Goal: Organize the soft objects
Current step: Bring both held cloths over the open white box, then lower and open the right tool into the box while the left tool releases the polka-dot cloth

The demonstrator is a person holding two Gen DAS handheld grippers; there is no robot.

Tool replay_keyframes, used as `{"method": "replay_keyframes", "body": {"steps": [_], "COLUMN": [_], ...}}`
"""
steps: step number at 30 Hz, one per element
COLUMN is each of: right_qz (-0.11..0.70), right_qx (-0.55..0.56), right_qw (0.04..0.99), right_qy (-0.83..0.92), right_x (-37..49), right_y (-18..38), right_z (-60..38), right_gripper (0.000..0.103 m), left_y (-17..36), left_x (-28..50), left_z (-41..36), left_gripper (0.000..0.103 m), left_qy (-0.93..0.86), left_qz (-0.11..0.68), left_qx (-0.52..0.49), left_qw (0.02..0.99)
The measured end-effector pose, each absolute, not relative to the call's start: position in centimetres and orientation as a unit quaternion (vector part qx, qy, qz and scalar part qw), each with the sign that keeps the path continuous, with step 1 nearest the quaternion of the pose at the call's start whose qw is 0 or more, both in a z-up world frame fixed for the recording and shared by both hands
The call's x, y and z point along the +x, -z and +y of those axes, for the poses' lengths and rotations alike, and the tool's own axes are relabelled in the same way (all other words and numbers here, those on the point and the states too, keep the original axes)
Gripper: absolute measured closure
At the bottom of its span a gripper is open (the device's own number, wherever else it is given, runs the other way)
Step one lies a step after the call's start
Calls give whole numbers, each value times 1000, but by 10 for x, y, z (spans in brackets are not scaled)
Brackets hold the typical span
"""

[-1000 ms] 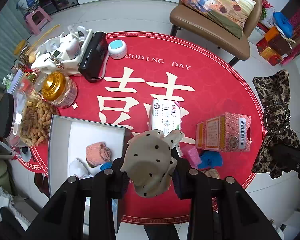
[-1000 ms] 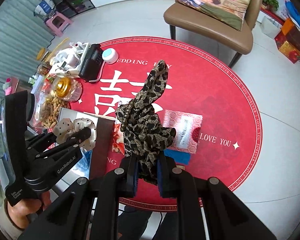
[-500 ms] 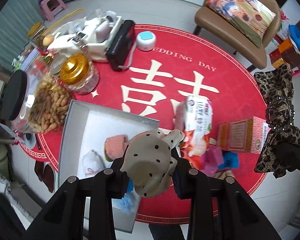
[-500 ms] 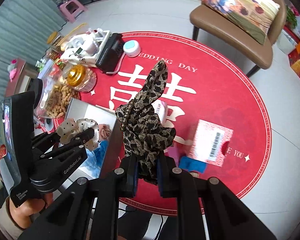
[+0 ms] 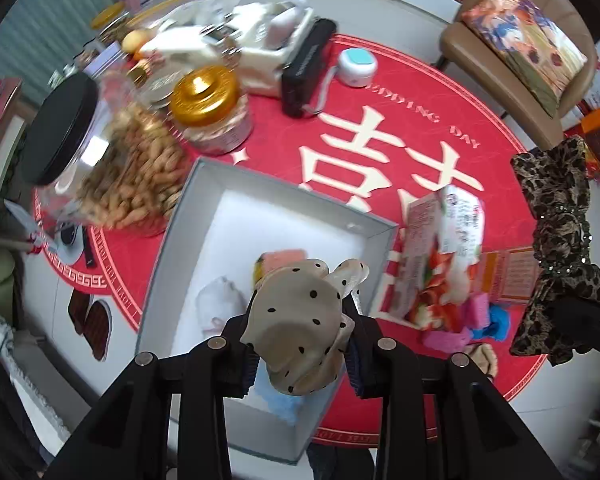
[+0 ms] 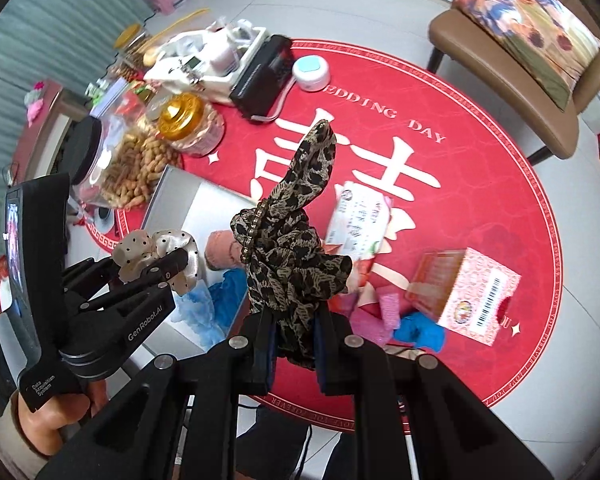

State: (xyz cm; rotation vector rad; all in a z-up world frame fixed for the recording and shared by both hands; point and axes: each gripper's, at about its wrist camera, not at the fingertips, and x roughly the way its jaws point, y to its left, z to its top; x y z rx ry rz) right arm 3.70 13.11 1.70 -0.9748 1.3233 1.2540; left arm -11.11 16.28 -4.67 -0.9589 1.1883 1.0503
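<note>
My left gripper (image 5: 300, 344) is shut on a beige polka-dot scrunchie (image 5: 300, 320) and holds it above the open grey box (image 5: 204, 200). The box holds a pink knit piece (image 5: 280, 258), a white pouch (image 5: 220, 304) and a blue cloth (image 5: 284, 402). My right gripper (image 6: 294, 344) is shut on a leopard-print bow (image 6: 296, 240), held up over the box's right side. The left gripper and scrunchie (image 6: 156, 252) also show in the right wrist view. Pink (image 6: 388, 308) and blue (image 6: 420, 334) soft pieces lie on the red round table (image 6: 480, 184).
A jar of peanuts (image 5: 112, 168), a gold-lidded jar (image 5: 208, 104), a black device (image 5: 308, 68) and white items (image 5: 236, 48) crowd the table's far left. A tissue pack (image 5: 452, 240) and a pink carton (image 6: 472, 292) lie to the right of the box. A brown chair (image 6: 512, 60) stands behind.
Both grippers have moved left with their loads. The left gripper now hangs over the box's interior, and the right gripper has come closer to the box.
</note>
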Motion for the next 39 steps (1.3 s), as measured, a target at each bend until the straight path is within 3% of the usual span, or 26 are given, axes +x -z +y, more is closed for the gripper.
{"method": "replay_keyframes", "body": {"steps": [17,39], "right_qz": [537,504], "right_qx": [-462,-522], "right_qw": [437,389], "right_qy": [-554,-568], "right_x": [-47,-105], "right_y": [19,52], "right_z": [140,158], "right_gripper": [87,87], "left_y": [91,127], "left_x": [-207,-236], "left_z": [136,122], "left_gripper": [67,67], "left_qy": [-495,-504], "left_qz": [505,488], "left_qx": [-478,-522], "left_qw": [521,485]}}
